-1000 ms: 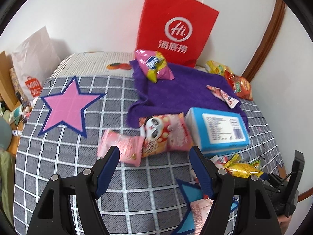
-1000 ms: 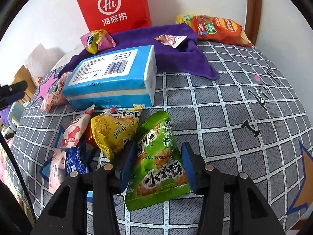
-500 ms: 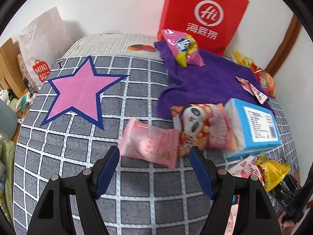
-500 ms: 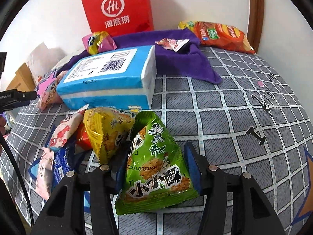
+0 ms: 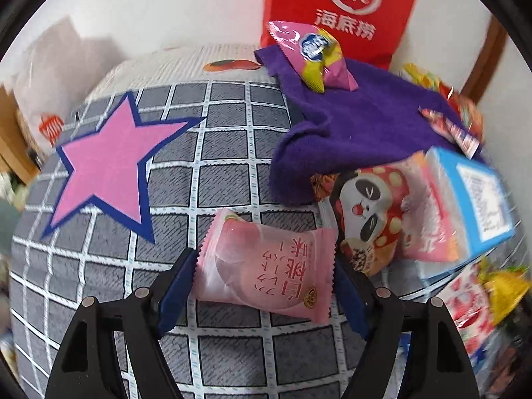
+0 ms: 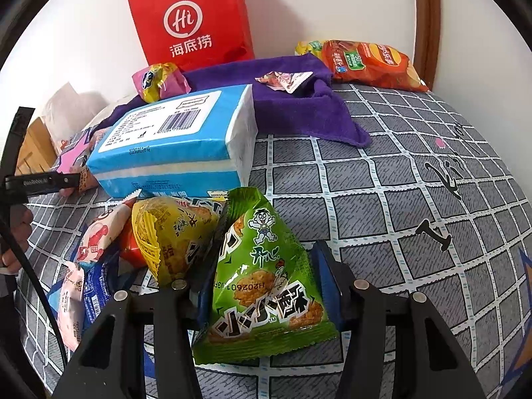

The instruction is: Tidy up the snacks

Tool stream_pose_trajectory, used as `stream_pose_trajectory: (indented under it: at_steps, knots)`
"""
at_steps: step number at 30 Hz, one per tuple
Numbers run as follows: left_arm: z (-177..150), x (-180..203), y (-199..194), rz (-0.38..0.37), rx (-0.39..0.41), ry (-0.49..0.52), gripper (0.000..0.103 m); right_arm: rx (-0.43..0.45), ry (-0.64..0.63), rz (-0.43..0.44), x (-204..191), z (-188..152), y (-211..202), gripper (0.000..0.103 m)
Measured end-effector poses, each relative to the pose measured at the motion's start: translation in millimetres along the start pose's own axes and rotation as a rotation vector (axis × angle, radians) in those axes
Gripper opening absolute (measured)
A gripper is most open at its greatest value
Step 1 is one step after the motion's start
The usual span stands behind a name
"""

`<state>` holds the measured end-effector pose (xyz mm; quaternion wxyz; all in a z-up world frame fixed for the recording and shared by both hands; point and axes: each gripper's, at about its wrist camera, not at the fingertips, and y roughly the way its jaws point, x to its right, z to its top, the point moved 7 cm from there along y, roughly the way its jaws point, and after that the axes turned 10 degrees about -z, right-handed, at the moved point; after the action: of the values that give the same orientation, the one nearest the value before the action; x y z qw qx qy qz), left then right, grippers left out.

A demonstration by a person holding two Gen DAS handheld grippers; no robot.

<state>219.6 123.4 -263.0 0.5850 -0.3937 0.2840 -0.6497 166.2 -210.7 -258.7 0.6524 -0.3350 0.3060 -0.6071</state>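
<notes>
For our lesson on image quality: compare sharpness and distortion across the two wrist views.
Left wrist view: motion blur smears the blue tissue pack at the right edge; the pink peach-snack packet stays readable. Right wrist view: sharp, green snack bag crisp. Both bend the bedsheet grid, fisheye.

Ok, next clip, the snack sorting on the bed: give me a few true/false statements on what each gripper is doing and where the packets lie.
1. The right gripper is shut on the green snack bag. True.
2. The left gripper has lifted the pink peach packet clear of the bedspread. False: its fingers are open on either side of the packet, which lies on the bedspread.
3. The blue tissue pack lies behind the yellow snack bag in the right wrist view. True.
4. The red paper bag lies flat on the purple towel. False: it stands upright by the wall, behind the towel.
</notes>
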Motion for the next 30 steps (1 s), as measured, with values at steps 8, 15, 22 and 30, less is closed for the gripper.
stream_pose_trajectory:
  at_steps: [8, 15, 22, 30]
  knots:
    - [1, -7, -8, -0.014, 0.033, -0.009, 0.046, 0.0, -0.003, -0.004, 1, 0, 1, 0.053]
    - [-3, -16, -30, -0.064, 0.05, -0.071, 0.043, 0.002, 0.012, 0.01, 4, 1, 1, 0.052]
    - [-3, -12, -62, -0.069, 0.089, -0.071, 0.043, 0.016, 0.104, 0.013, 20, 1, -4, 0.05]
    - [19, 11, -91, -0.102, 0.144, -0.05, 0.043, 0.095, 0.086, -0.026, 30, 33, -42, 0.05]
